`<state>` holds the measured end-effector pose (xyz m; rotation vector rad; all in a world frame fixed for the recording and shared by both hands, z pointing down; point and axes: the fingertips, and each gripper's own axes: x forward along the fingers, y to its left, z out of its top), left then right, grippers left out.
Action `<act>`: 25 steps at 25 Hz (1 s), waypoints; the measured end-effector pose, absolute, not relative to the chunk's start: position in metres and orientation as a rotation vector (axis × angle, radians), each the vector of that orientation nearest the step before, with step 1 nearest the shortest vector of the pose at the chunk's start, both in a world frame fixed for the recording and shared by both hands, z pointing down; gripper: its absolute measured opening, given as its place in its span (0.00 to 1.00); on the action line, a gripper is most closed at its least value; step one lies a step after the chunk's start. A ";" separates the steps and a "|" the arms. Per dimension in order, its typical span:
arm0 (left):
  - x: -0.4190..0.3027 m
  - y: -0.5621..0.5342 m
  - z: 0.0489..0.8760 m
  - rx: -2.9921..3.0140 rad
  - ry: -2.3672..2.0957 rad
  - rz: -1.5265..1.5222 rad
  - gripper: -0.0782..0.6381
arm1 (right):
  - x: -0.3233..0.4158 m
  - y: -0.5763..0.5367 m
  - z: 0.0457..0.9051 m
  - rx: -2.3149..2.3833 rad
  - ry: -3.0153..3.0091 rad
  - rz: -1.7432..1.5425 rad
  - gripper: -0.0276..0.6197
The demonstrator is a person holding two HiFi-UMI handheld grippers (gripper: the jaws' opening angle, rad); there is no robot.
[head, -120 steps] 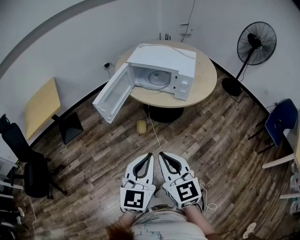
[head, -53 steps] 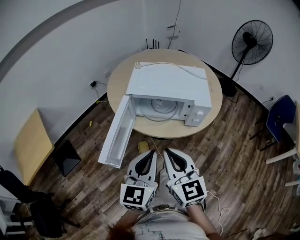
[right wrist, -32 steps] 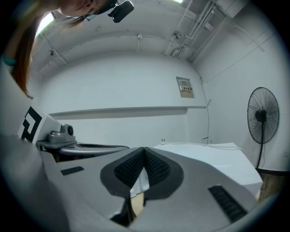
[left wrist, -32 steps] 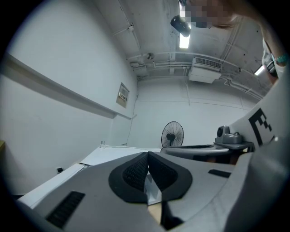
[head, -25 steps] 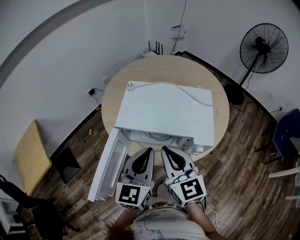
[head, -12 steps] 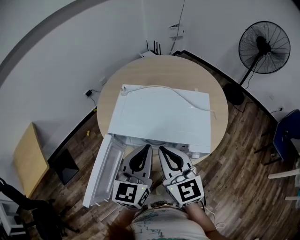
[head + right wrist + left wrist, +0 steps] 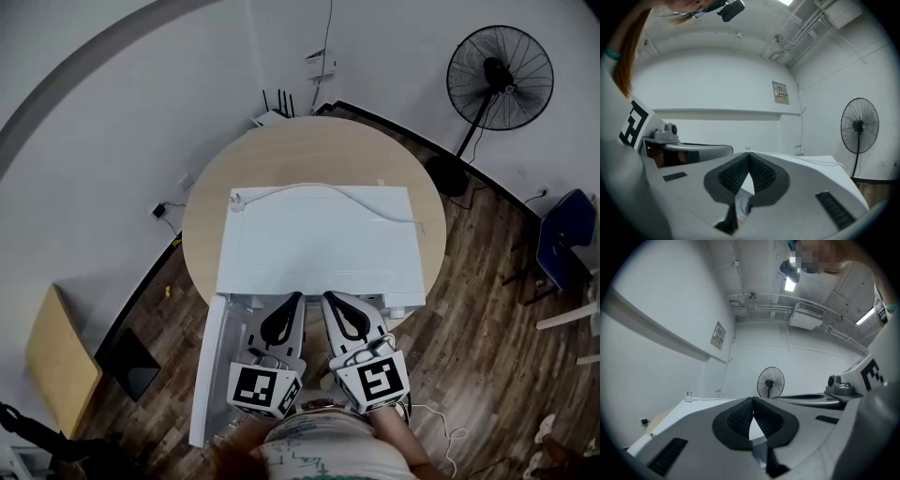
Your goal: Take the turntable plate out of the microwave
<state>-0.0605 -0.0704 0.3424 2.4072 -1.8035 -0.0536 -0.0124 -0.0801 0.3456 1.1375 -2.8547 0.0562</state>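
Two grippers, both empty: left gripper [image 7: 293, 298] jaws pressed together, nothing between; right gripper [image 7: 328, 297] same. Both sit level, side by side, tips at front edge of microwave [image 7: 314, 239] on round table [image 7: 309, 150]. Door [image 7: 208, 366] already open at left. Turntable plate not in view; we judge it inside cavity, hidden under microwave top. Done: door open, grippers at opening. Left: spread jaws, reach in, grip plate, lift, withdraw.

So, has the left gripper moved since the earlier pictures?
Yes. The left gripper has come toward the microwave: earlier a wide gap lay between them; now its tips sit at the microwave's front edge, beside the open door.
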 end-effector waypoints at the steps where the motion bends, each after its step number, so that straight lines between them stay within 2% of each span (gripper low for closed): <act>1: -0.064 -0.071 0.343 2.416 -1.790 -0.051 0.13 | -0.015 -0.081 0.345 1.152 -2.851 0.060 0.03; 15: -0.106 -0.072 0.354 2.463 -1.704 -0.022 0.13 | -0.058 -0.083 0.350 1.235 -2.772 0.013 0.03; 25: -0.105 -0.070 0.369 2.514 -1.663 0.043 0.13 | -0.058 -0.082 0.365 1.293 -2.713 0.059 0.03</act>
